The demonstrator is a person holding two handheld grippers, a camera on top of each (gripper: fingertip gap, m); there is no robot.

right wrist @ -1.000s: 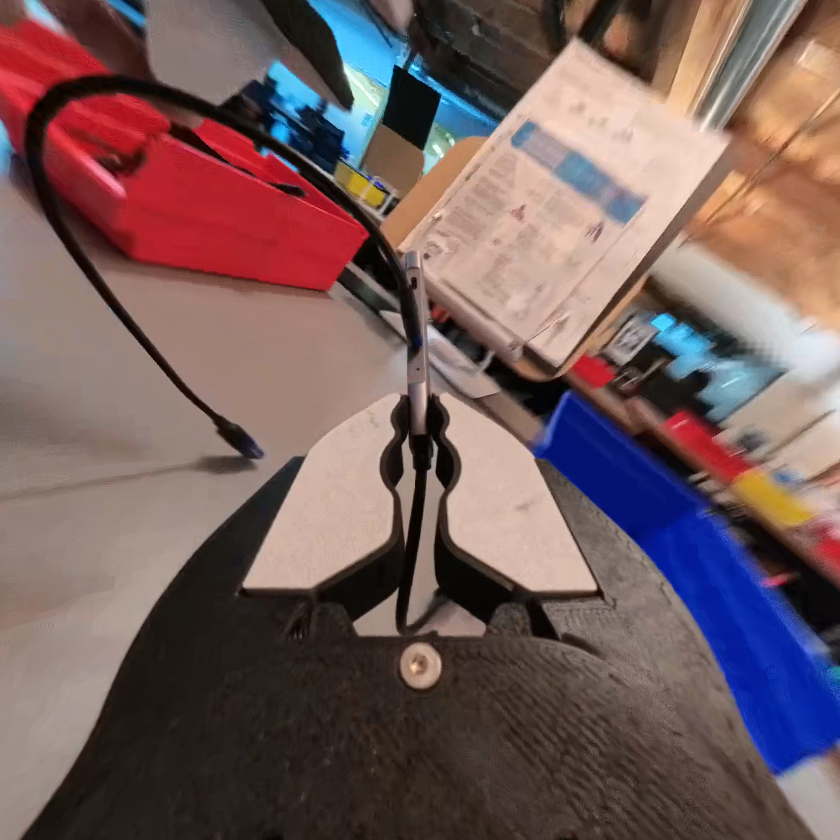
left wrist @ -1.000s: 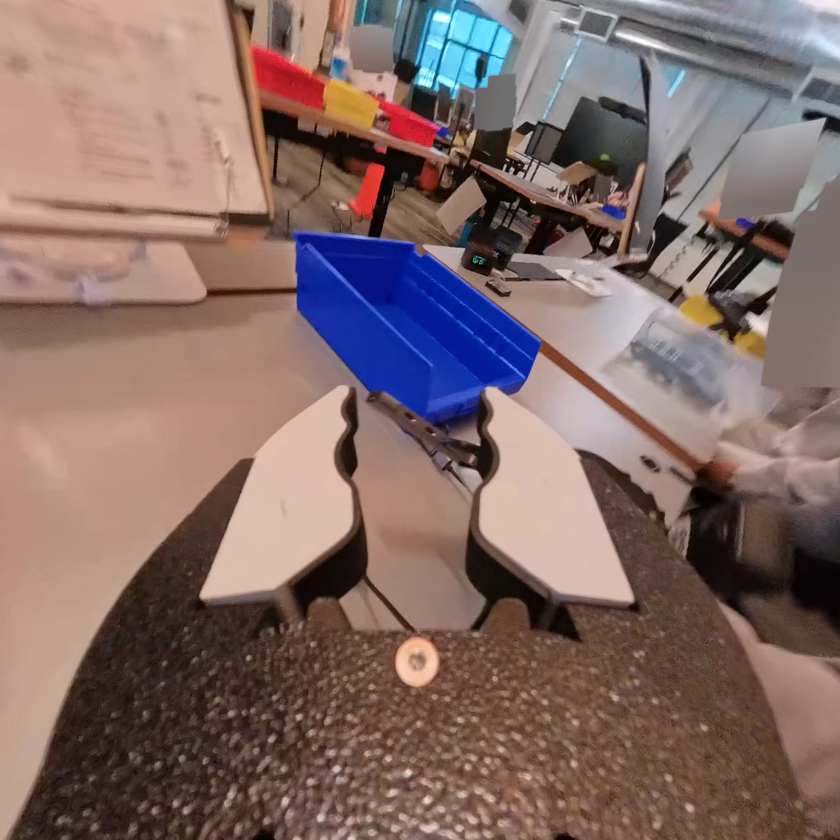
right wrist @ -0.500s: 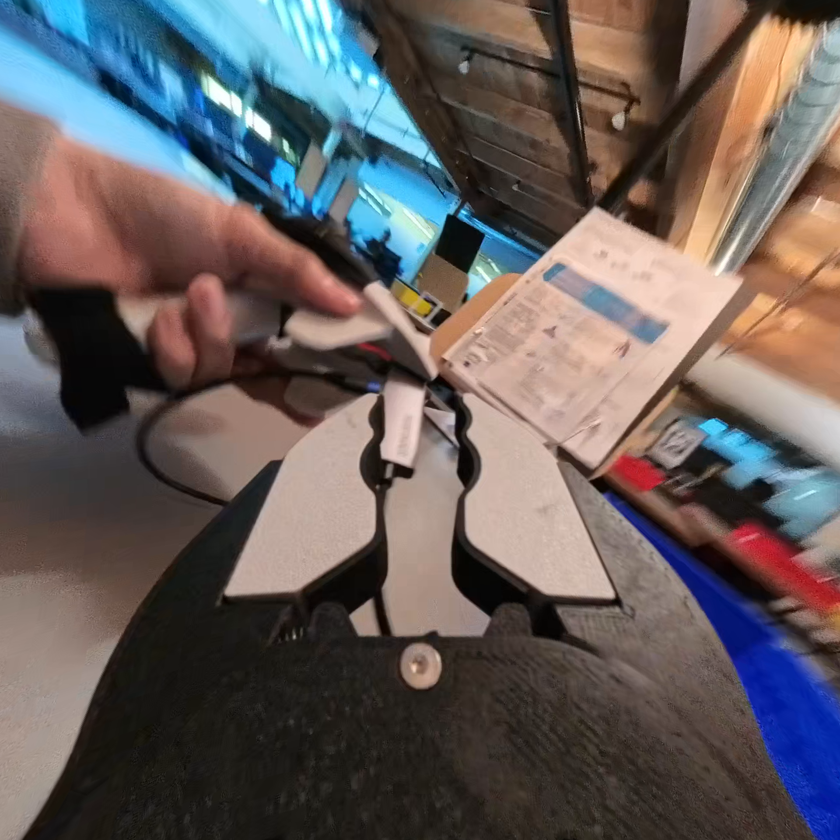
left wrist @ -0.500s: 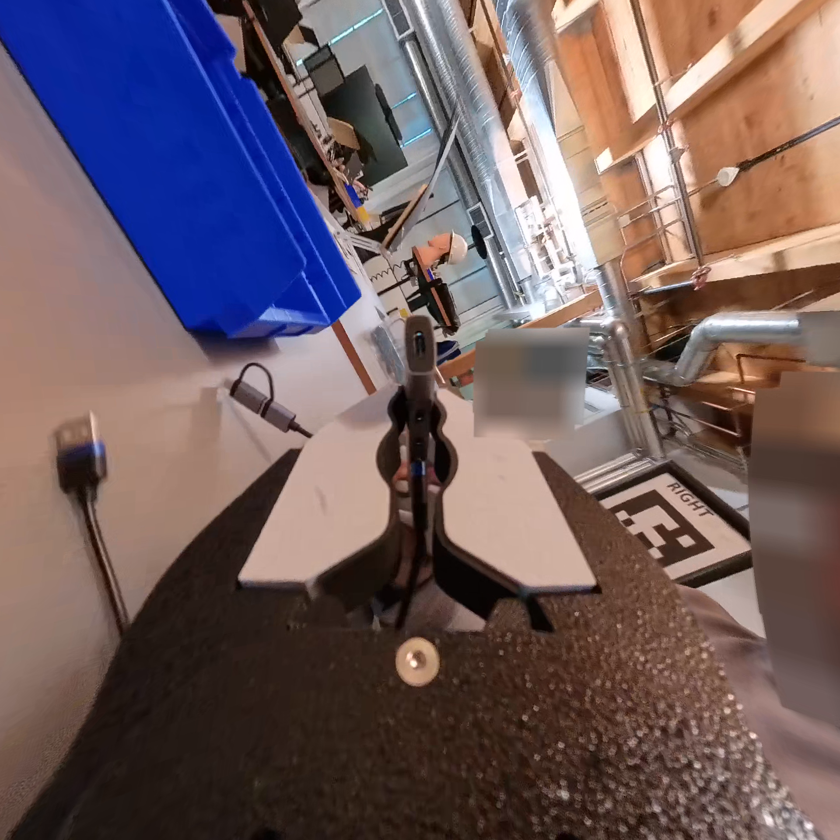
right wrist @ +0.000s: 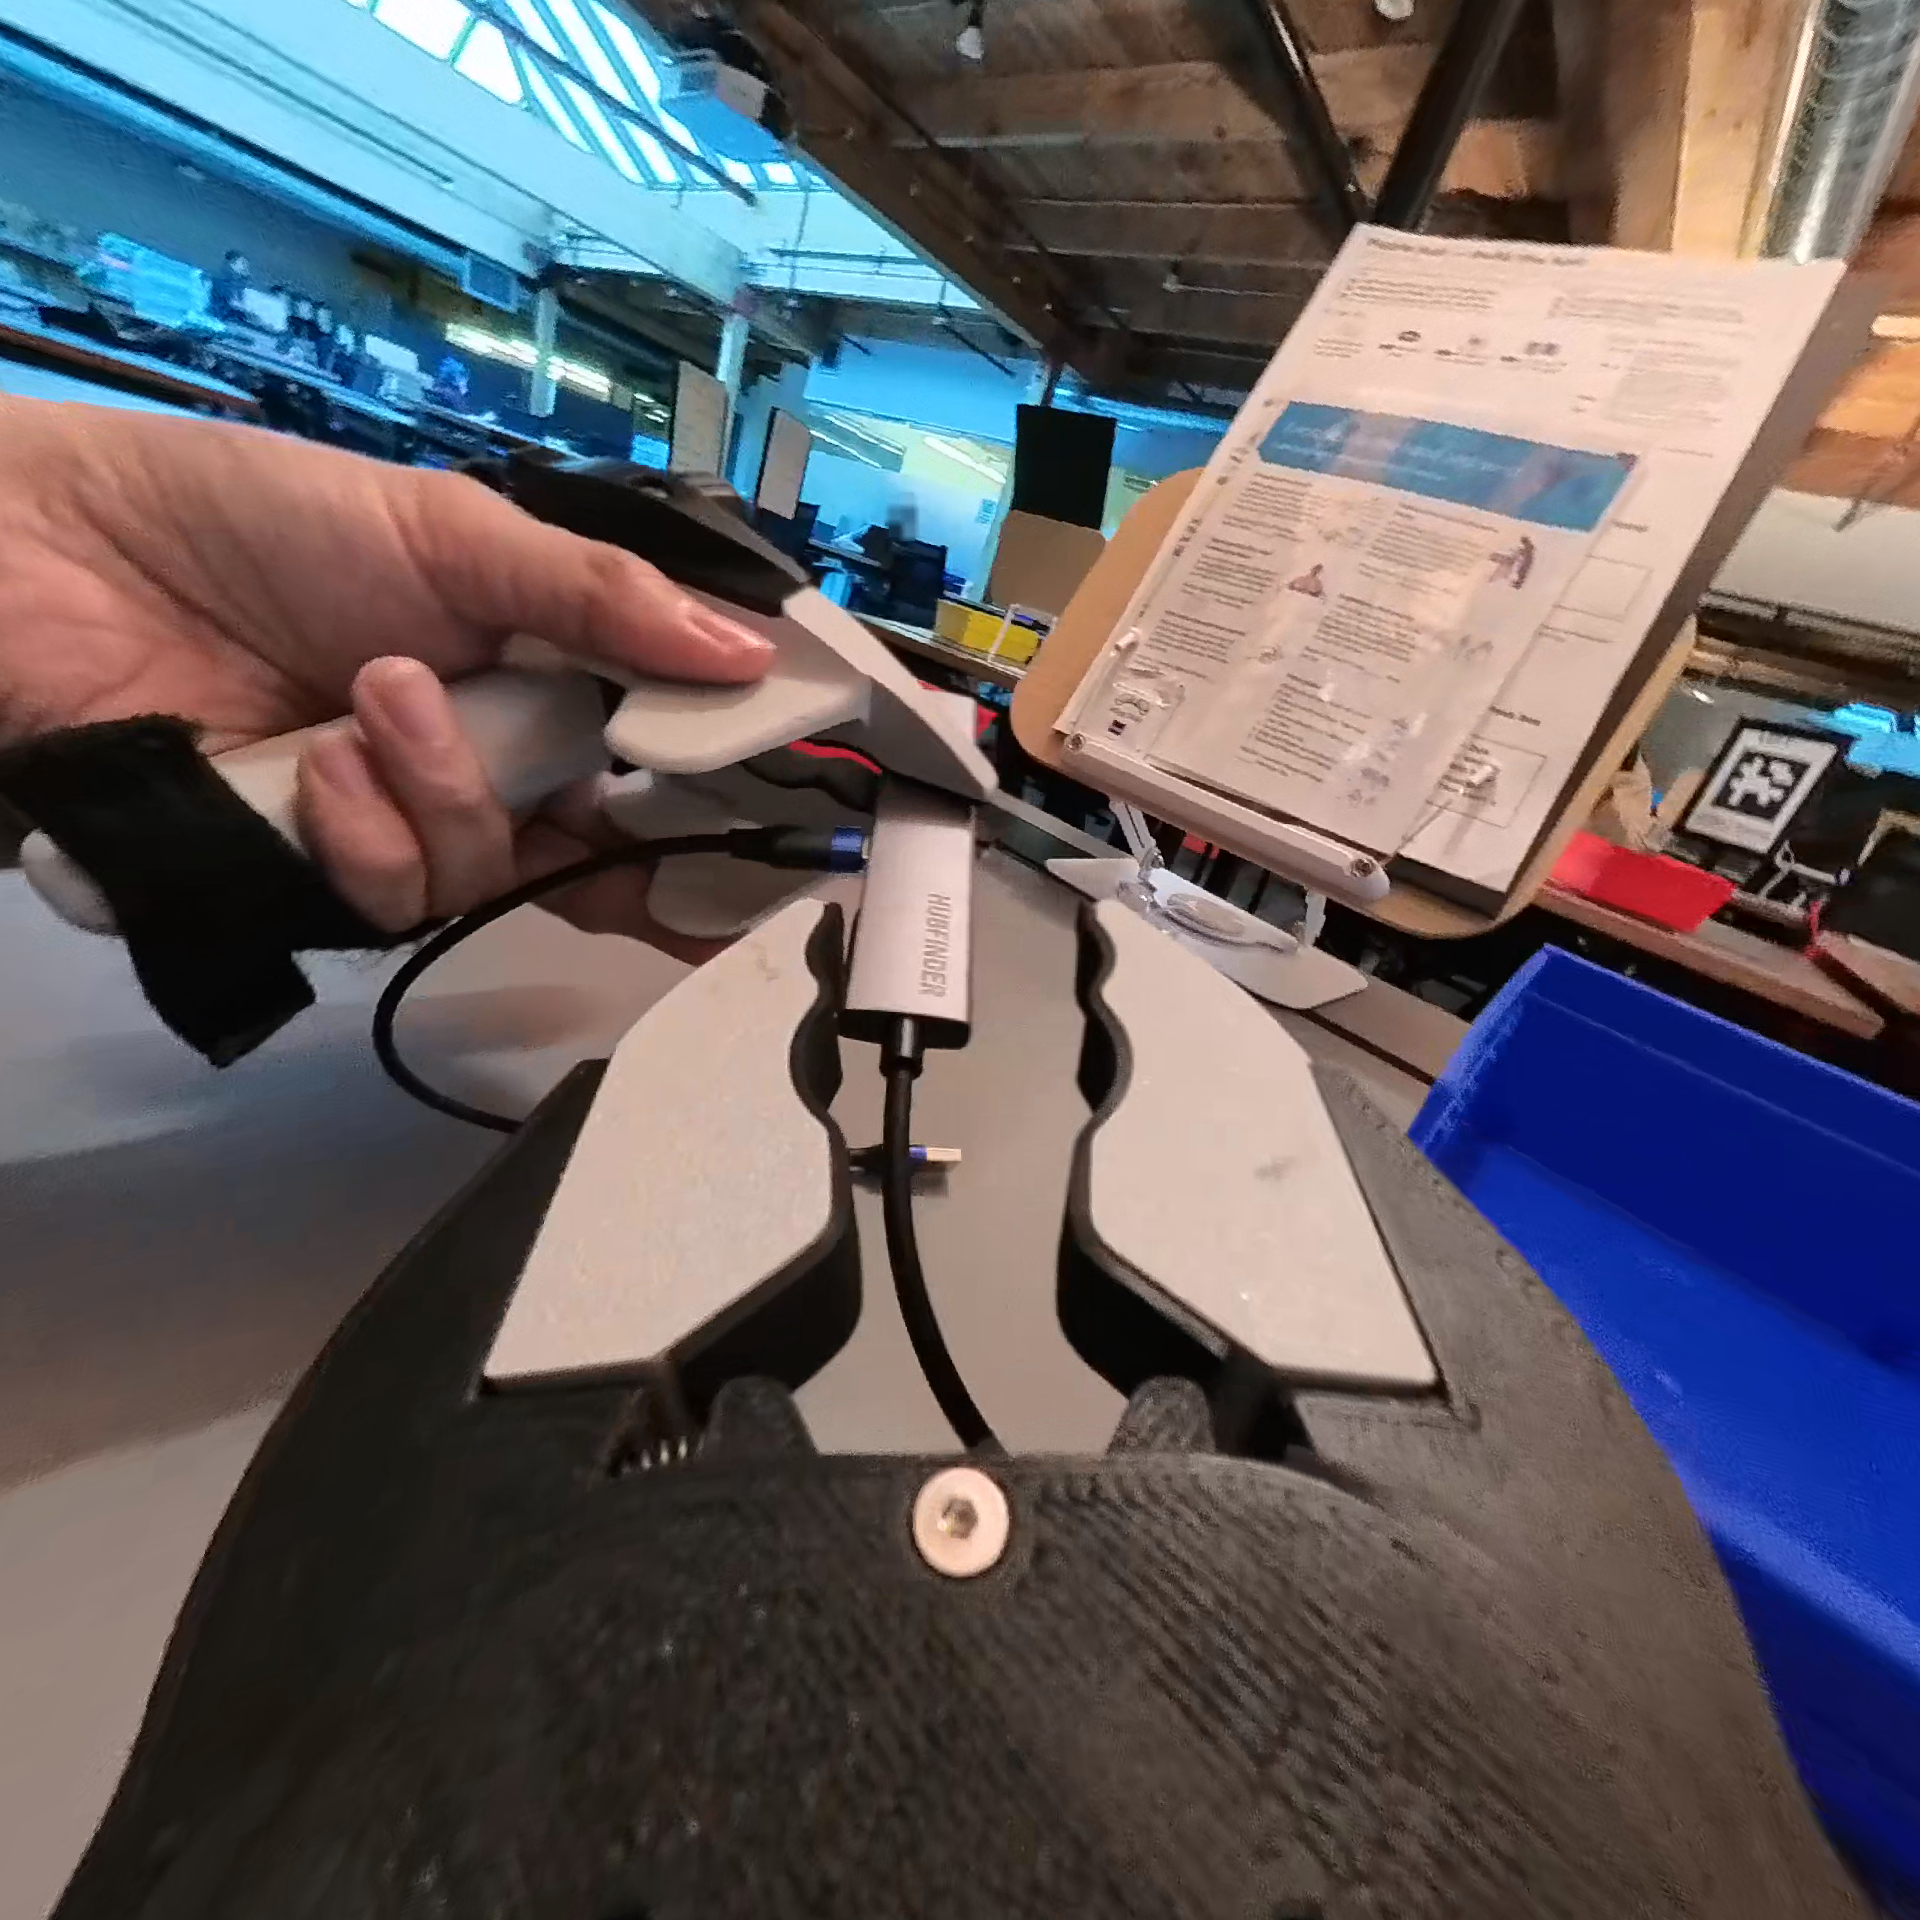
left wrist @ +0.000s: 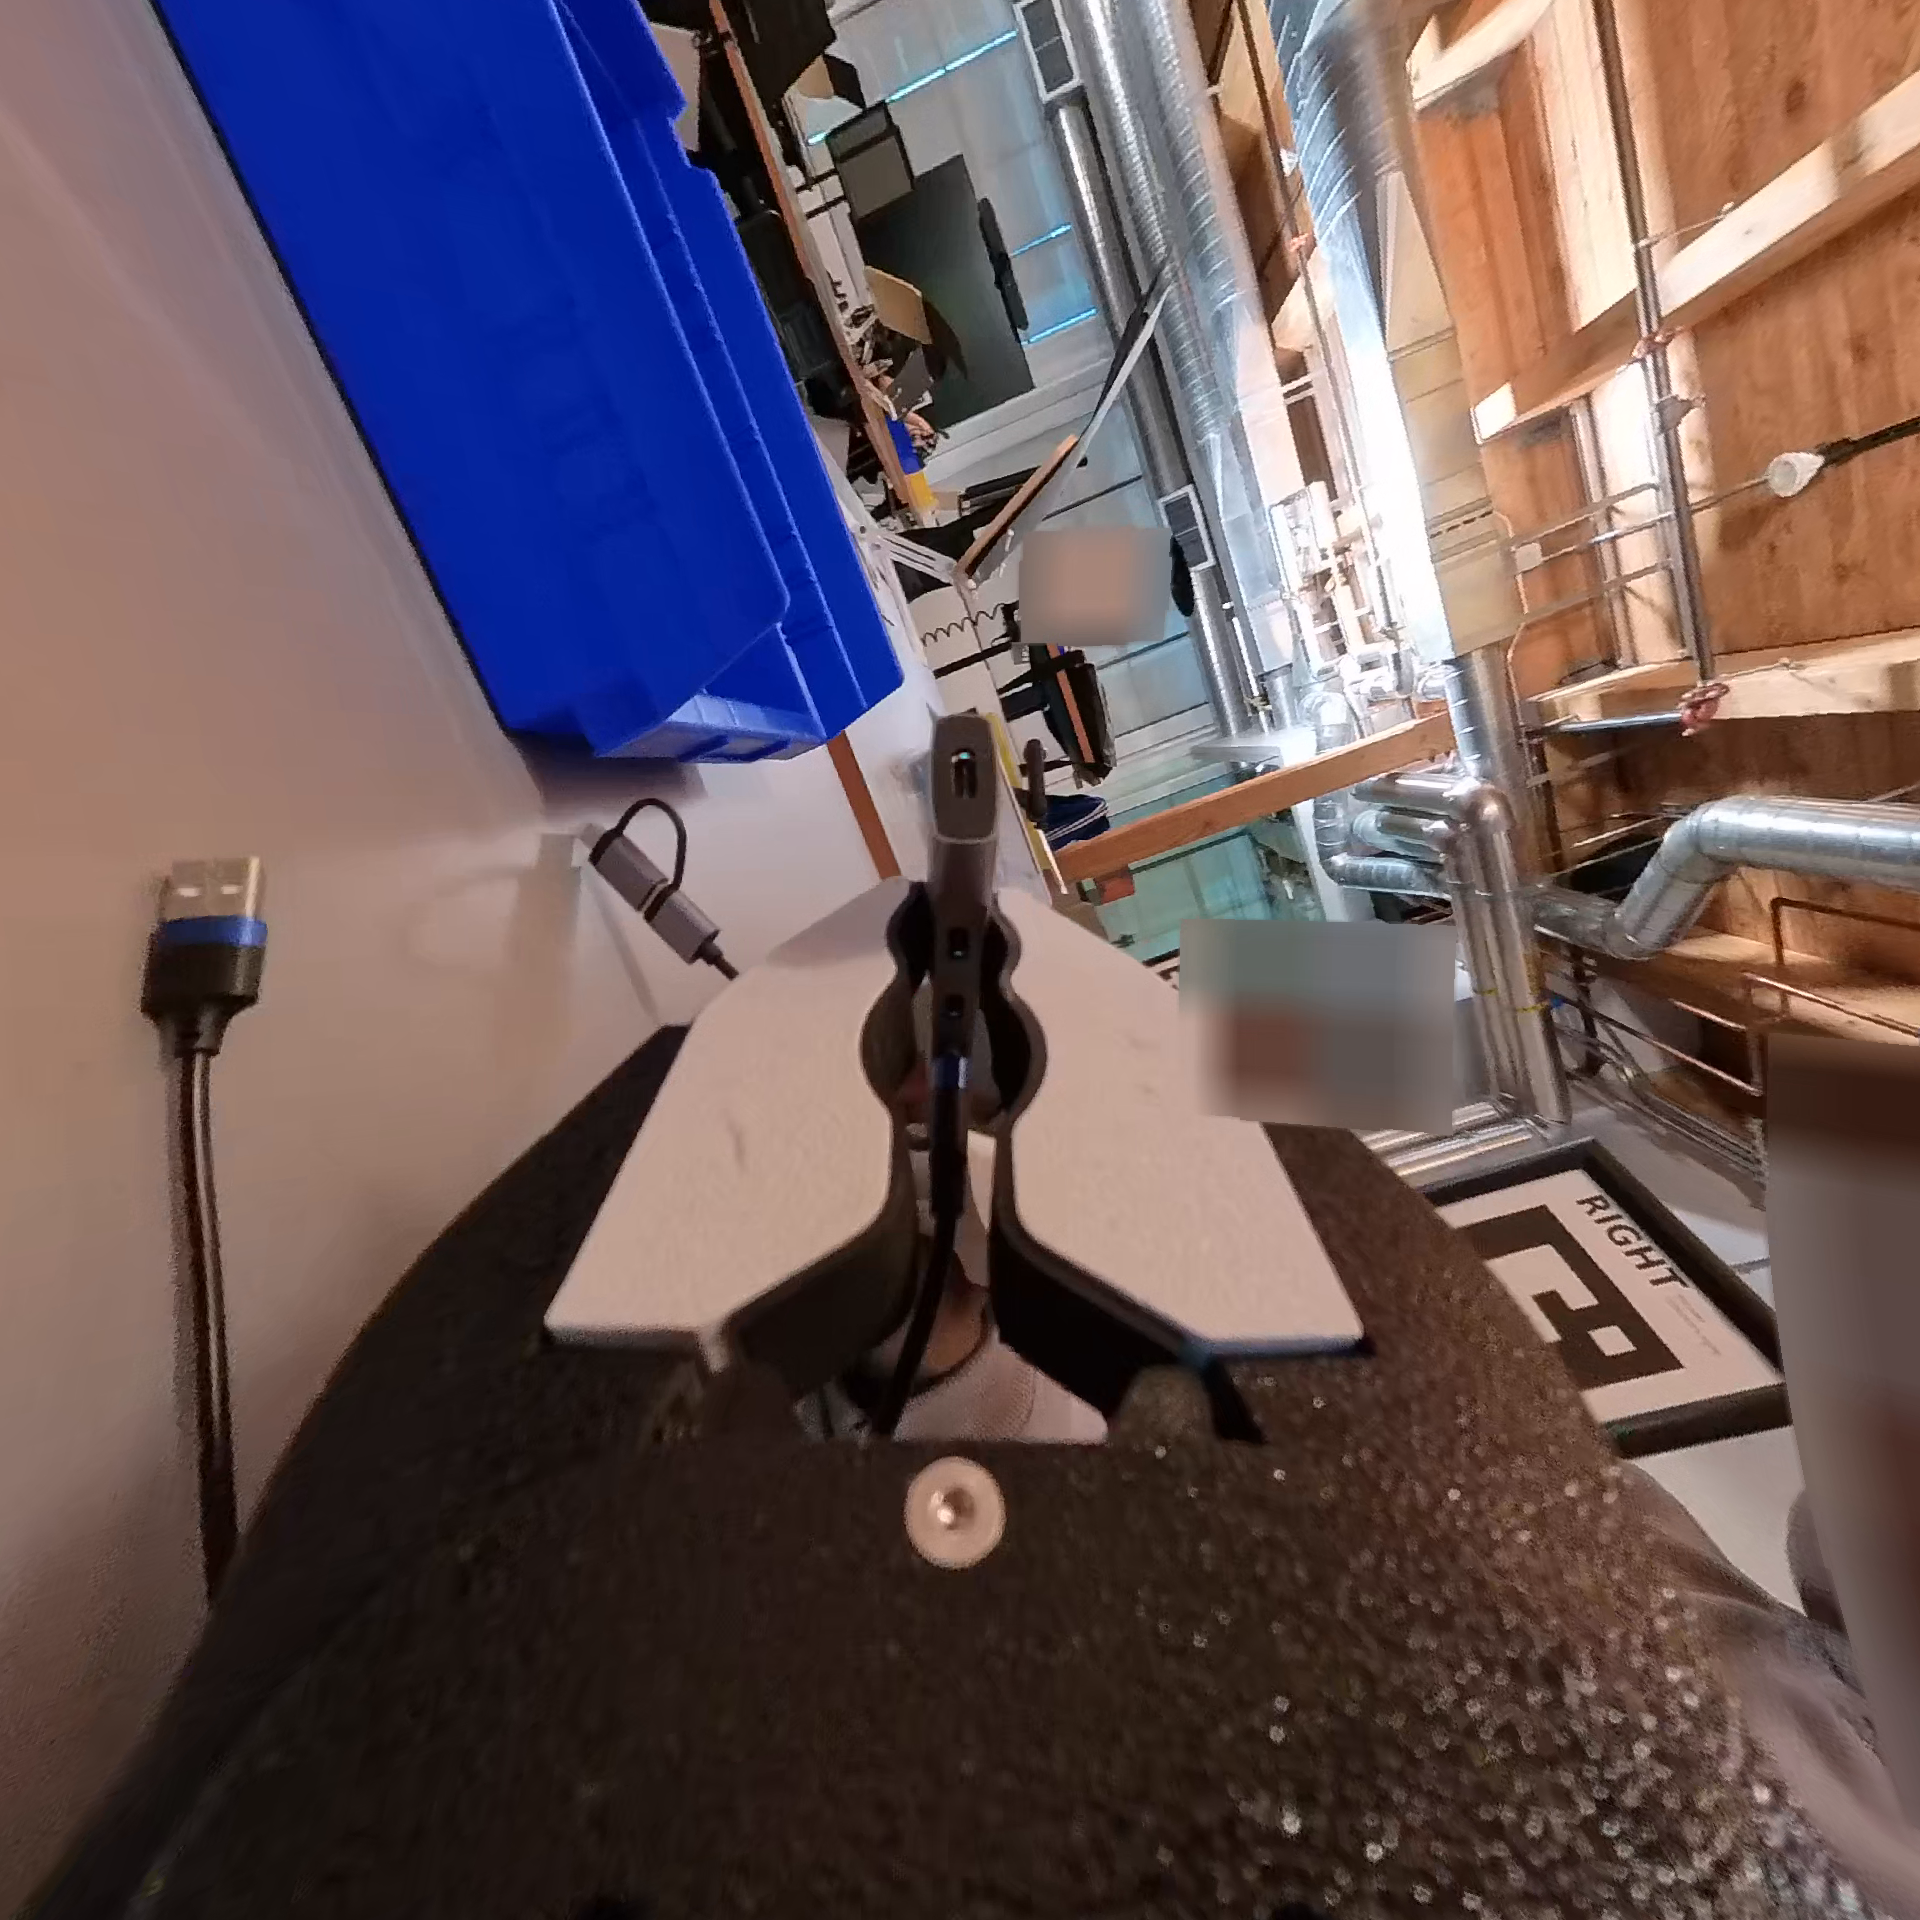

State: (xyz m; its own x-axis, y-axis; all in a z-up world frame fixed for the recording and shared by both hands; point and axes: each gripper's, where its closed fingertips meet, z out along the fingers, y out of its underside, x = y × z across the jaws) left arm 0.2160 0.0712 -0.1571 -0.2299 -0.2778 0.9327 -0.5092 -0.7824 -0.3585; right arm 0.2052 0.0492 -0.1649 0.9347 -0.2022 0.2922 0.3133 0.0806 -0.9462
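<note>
A slim grey USB hub (right wrist: pixel 914 925) hangs in the air with a black cable (right wrist: pixel 904 1195) running from its near end. A blue-ringed plug (right wrist: pixel 821 847) sits in its side. My left gripper (left wrist: pixel 951 904) is shut on the hub (left wrist: pixel 961 790), which shows edge-on there. In the right wrist view a hand (right wrist: pixel 312 623) holds that left gripper (right wrist: pixel 894 748), clamped on the hub's far end. My right gripper (right wrist: pixel 956 914) is open. The hub's near end stands between its fingers, close to the left one, with a clear gap to the right one.
A blue bin (right wrist: pixel 1714 1195) stands at the right and shows in the left wrist view (left wrist: pixel 540 364). A USB plug with a blue band (left wrist: pixel 208 925) and a grey adapter (left wrist: pixel 644 894) lie on the grey table (left wrist: pixel 125 520). A document stand (right wrist: pixel 1403 582) stands behind. The tips of both grippers are at nearly the same place.
My right gripper, shut on the hub a second ago, has opened. My left gripper, open over the table then, swung up and shut on the hub's far end.
</note>
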